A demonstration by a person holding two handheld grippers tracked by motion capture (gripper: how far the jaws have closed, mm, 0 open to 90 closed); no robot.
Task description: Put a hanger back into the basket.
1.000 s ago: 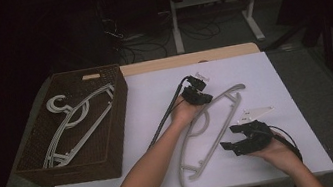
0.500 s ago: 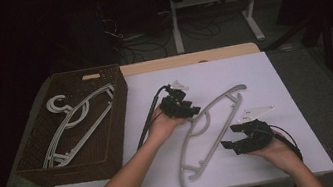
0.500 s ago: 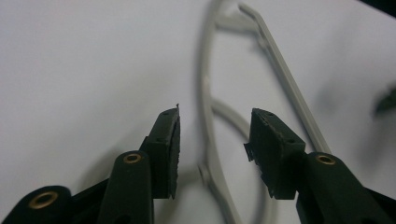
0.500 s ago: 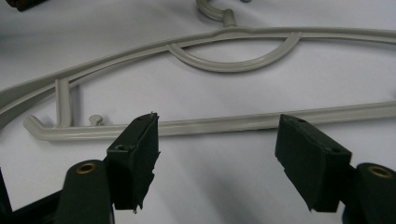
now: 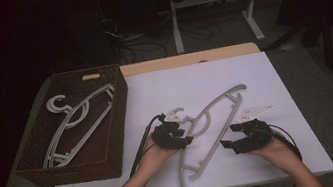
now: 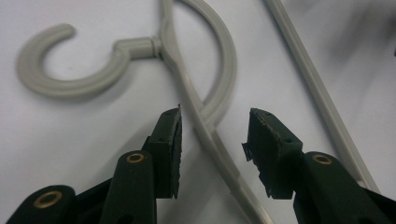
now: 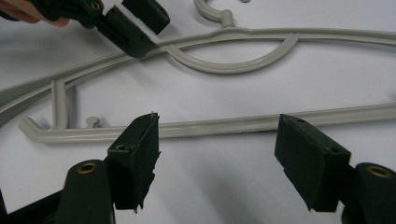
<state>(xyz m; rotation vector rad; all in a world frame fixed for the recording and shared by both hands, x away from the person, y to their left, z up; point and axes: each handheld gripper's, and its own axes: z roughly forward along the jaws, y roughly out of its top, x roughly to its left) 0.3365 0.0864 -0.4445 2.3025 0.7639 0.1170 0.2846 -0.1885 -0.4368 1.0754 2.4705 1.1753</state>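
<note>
A grey plastic hanger (image 5: 221, 100) lies slantwise on the white table (image 5: 202, 75), its hook (image 5: 175, 114) turned to the left. My left gripper (image 5: 181, 136) sits just below the hook. In the left gripper view its jaws (image 6: 217, 140) straddle the hanger's upper arm (image 6: 205, 128) without the pads pressing on it. These jaws opened wide a moment ago and have just been closing slightly. My right gripper (image 5: 235, 138) rests open near the hanger's lower bar (image 7: 210, 126), which lies just beyond its fingertips (image 7: 224, 156). The left gripper (image 7: 130, 25) also appears at the top left of the right gripper view.
A dark wicker basket (image 5: 121, 108) stands at the left of the table with grey hangers (image 5: 77, 117) inside. A small white flat piece (image 5: 255, 109) lies right of the hanger. Beyond the table's far edge are a white desk frame (image 5: 253, 14) and floor cables.
My left gripper has moved left and back toward the near edge, from the hanger's upper part to below its hook, and its jaws have opened. The right gripper has stayed in place.
</note>
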